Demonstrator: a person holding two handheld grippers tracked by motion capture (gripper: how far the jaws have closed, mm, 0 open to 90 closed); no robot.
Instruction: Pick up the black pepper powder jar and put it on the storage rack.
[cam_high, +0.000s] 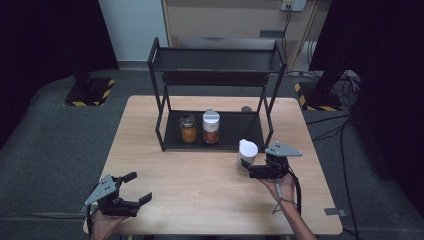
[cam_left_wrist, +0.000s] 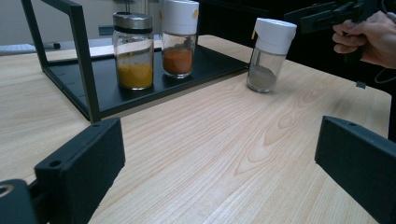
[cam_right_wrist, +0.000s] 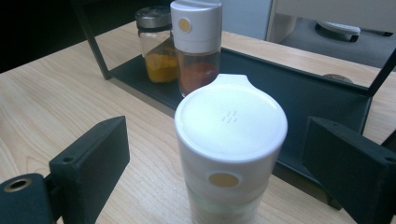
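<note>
From above, the white-capped shaker stands on the table before the rack, just left of the right gripper. Along that gripper's view, the shaker sits between wide-open jaws, untouched.

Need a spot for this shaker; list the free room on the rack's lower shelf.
Lower shelf: its right half is bare, between the red-spice shaker and the right posts. The left half is crowded by that shaker and the yellow-spice jar.

No legible text, label, brand or number anywhere; jar lids, rack and table without readable marking.
</note>
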